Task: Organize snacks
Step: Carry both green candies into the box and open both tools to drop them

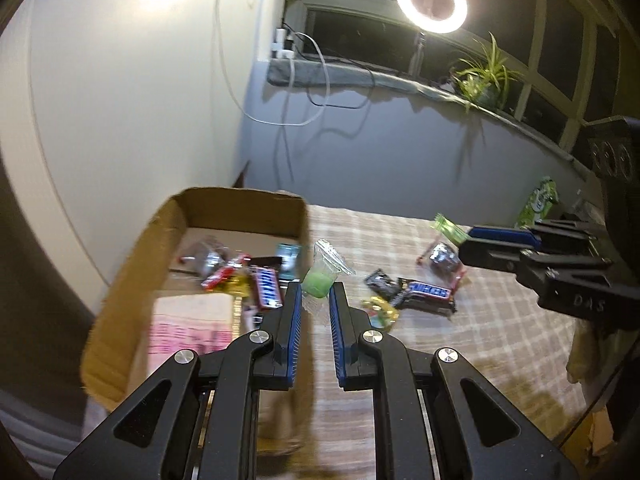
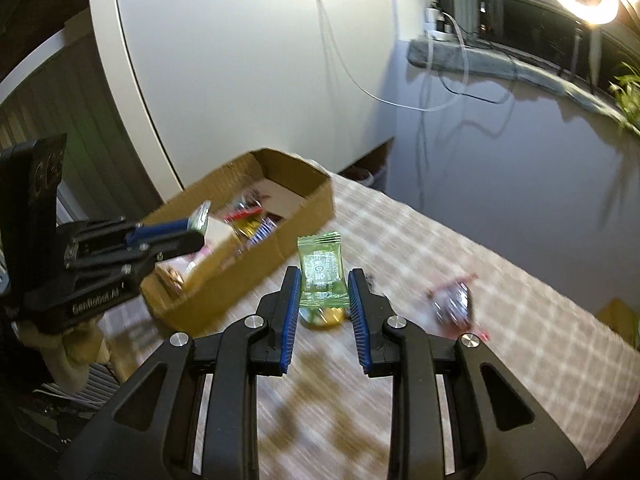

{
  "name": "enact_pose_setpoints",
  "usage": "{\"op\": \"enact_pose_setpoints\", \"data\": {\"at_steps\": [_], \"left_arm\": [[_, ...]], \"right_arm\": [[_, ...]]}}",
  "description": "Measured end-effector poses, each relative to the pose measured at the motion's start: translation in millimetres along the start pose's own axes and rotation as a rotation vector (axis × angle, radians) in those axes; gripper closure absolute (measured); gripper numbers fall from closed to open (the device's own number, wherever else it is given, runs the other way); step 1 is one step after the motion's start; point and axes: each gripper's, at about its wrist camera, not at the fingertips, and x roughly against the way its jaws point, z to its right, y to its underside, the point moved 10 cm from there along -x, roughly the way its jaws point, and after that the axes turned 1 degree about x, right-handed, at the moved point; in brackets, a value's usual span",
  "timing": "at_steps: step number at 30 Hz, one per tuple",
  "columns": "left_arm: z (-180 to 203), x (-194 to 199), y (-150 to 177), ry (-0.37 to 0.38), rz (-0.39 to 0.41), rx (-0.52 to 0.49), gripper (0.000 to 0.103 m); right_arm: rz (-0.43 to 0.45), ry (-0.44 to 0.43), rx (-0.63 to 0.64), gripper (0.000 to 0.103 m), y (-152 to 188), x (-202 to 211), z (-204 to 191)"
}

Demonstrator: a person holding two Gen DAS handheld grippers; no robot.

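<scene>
My left gripper [image 1: 315, 292] is shut on a small green candy in a clear wrapper [image 1: 318, 280], held above the right edge of an open cardboard box [image 1: 132, 264]. The box holds several snacks, among them a Snickers bar [image 1: 267, 286] and a pink packet [image 1: 192, 324]. My right gripper [image 2: 324, 280] is shut on a pale green snack packet [image 2: 322, 270], raised over the checked tablecloth [image 2: 500, 360] just right of the box [image 2: 248, 276]. Each gripper shows in the other's view: the right gripper [image 1: 466, 242] with its packet [image 1: 450, 227], the left gripper [image 2: 196, 234] near the box.
On the cloth lie a Snickers bar [image 1: 428, 294], a dark packet [image 1: 380, 282], a gold candy [image 1: 380, 311] and a red-edged clear wrapper [image 1: 440, 258]. A green bag [image 1: 538, 200] stands at the far right. A ring light [image 1: 431, 0] and plant [image 1: 486, 76] sit on the sill.
</scene>
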Motion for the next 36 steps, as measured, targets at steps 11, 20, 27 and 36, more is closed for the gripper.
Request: {"op": "enact_pose_setpoints", "data": {"at_steps": [11,20,27,36], "left_arm": [[-47,7,1,-0.048,0.01,0.031,0.091],[-69,5,2,-0.059,0.009,0.052,0.091],[-77,1,3,-0.063,-0.001,0.059,0.09],[-79,0,5,-0.063,-0.002,0.06,0.09]], "right_arm": [[-0.026,-0.076,0.065,0.078,-44,-53,-52],[-0.065,-0.114,0.082,0.078,-59,-93,-78],[-0.078,-0.115,0.086,0.078,-63,-105,-82],[-0.079,-0.111,0.096,0.078,-67,-109,-85]]}}
